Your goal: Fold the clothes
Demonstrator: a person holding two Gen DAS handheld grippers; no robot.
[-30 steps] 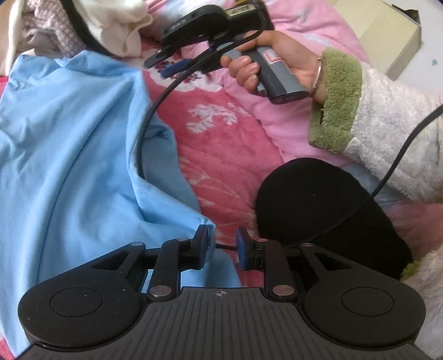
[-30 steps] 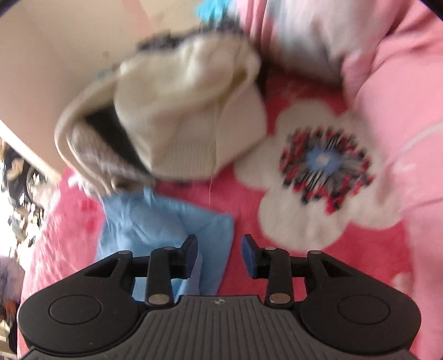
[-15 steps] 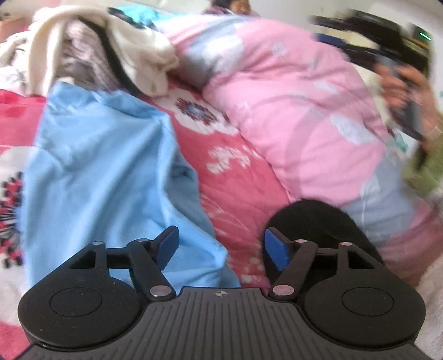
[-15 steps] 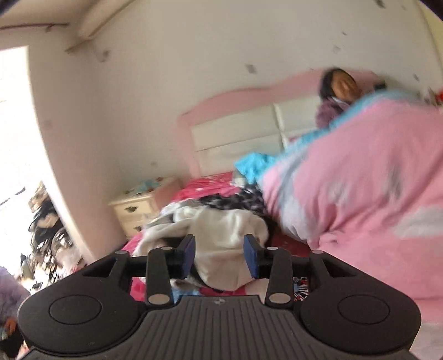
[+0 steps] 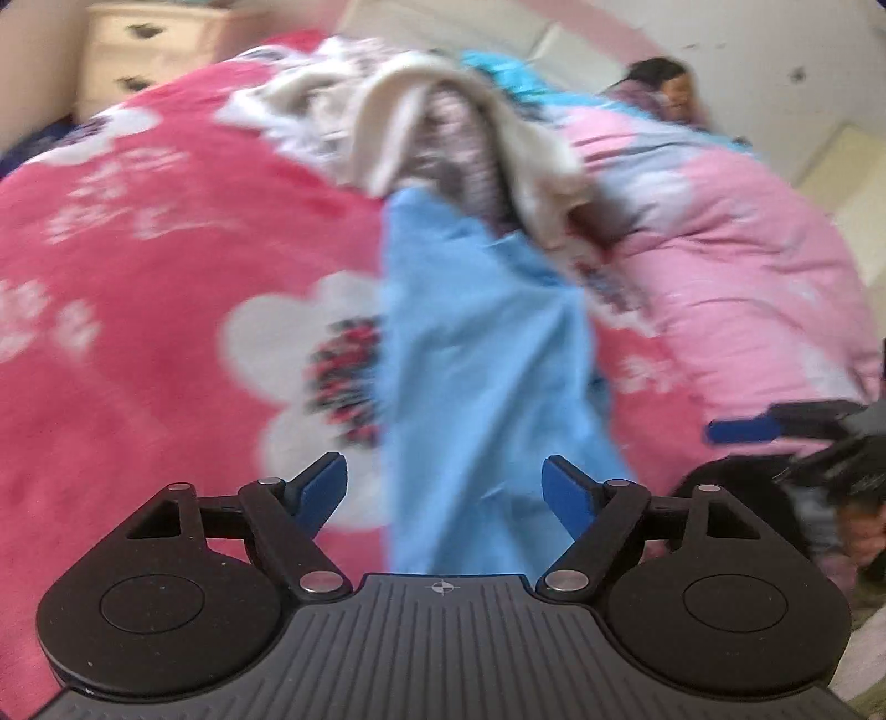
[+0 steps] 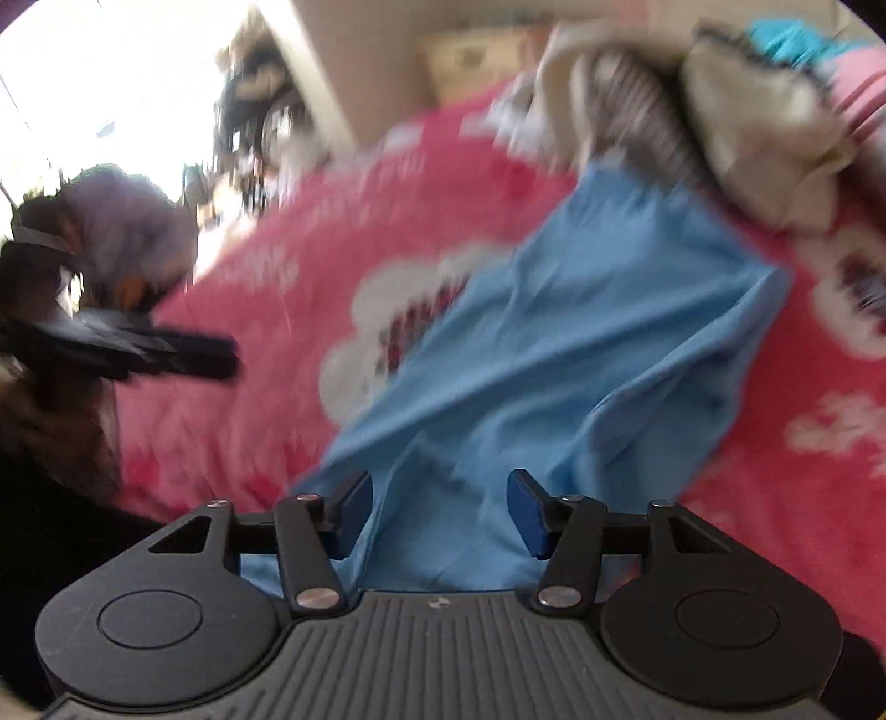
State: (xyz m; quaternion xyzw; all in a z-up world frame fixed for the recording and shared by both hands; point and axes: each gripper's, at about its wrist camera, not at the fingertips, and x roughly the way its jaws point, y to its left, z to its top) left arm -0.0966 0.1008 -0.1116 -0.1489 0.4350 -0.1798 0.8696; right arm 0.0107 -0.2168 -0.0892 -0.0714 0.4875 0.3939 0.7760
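A light blue garment (image 5: 476, 354) lies crumpled lengthwise on the red flowered bedspread (image 5: 166, 332); it also shows in the right wrist view (image 6: 554, 354). My left gripper (image 5: 443, 490) is open and empty, above the garment's near end. My right gripper (image 6: 440, 512) is open and empty, with the near edge of the garment under its jaws. The right gripper also shows at the right edge of the left wrist view (image 5: 775, 426). The left gripper shows at the left of the right wrist view (image 6: 166, 354). Both views are blurred.
A heap of cream and patterned clothes (image 5: 443, 122) lies at the garment's far end. A pink quilt (image 5: 747, 266) covers a person (image 5: 664, 88) lying at the right. A nightstand (image 5: 144, 50) stands at the far left. A dark cushion (image 5: 747, 498) lies near right.
Both grippers have opened wider. The left has swung back to look along the bed. The right has dropped from facing the headboard down over the blue garment.
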